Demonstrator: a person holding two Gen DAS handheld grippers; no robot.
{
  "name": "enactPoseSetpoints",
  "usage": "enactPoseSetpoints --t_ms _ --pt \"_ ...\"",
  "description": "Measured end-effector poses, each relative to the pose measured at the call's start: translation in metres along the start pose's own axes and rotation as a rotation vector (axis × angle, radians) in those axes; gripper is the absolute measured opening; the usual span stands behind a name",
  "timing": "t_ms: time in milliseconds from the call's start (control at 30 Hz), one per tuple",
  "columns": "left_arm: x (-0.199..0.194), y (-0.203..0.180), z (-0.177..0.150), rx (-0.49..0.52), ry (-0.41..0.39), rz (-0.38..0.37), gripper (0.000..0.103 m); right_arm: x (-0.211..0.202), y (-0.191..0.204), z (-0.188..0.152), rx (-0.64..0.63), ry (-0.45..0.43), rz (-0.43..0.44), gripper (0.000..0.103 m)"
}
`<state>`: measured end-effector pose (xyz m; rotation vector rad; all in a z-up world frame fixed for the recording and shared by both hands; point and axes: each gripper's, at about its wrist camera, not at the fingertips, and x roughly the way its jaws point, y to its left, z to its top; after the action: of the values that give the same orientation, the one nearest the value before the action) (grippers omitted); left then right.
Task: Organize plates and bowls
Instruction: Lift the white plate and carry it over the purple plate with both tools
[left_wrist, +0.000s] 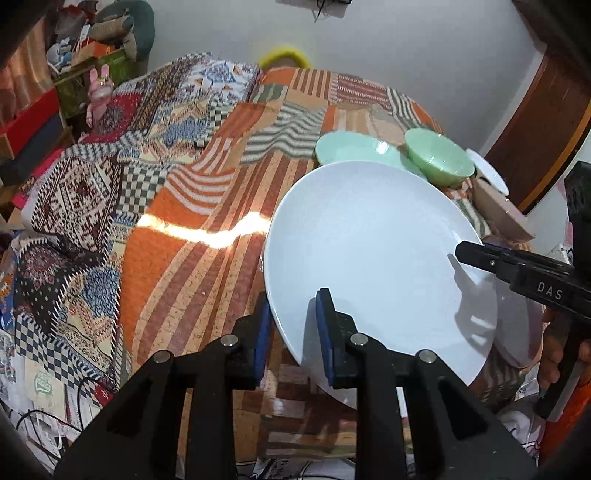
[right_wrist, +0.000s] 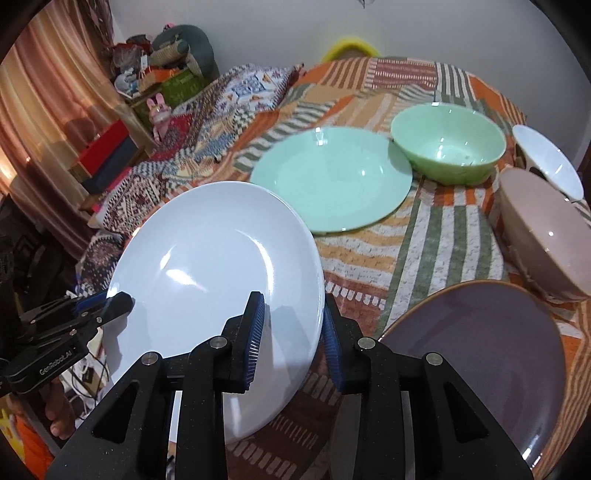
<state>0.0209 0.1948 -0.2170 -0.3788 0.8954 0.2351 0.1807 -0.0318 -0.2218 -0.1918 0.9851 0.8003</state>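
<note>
A round white ceramic plate (right_wrist: 214, 266) is held tilted above the patchwork striped cloth (left_wrist: 207, 258) that covers the bench, gripped at opposite rims by both tools. In the left wrist view, the left tool (left_wrist: 291, 332) is clenched on the plate's rim at 7 o'clock, with one blue pad above the plate and the other below it. The right tool (right_wrist: 291, 332) is likewise clenched on the rim at 4 o'clock in its own view.

In the right wrist view, a flat mint-green glass plate (right_wrist: 332, 177) is seen on the cloth at 1 o'clock of the white plate. A deep mint-green glass bowl (right_wrist: 448, 144) is set just beside it, farther right. A small white bowl (right_wrist: 550, 166) and a beige ceramic bowl (right_wrist: 546, 229) are placed at the right edge, close together. A grey-purple round plate (right_wrist: 480, 354) lies at 4 o'clock, beside the right tool.
</note>
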Motion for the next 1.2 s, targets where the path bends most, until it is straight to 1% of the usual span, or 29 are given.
enactPoseSetpoints --t_ms 167,500,733,900,1200 --pt "-0.022 -0.013 0.007 0.019 -0.058 0.002 0.023 -0.023 -0.001 -0.001 0.006 -0.057 0.014 0.028" --pt "-0.056 -0.045 0.014 0.059 -0.134 -0.012 0.023 -0.066 -0.01 -0.009 0.021 -0.159 0.019 0.028" --pt "-0.07 -0.07 0.017 0.09 -0.156 -0.031 0.023 -0.094 -0.023 -0.017 0.044 -0.224 0.015 0.028" --pt "-0.078 -0.095 0.018 0.128 -0.173 -0.043 0.024 -0.111 -0.039 -0.025 0.068 -0.267 0.006 0.028" --pt "-0.079 -0.135 0.022 0.194 -0.168 -0.08 0.024 -0.136 -0.063 -0.045 0.127 -0.314 -0.025 0.028"
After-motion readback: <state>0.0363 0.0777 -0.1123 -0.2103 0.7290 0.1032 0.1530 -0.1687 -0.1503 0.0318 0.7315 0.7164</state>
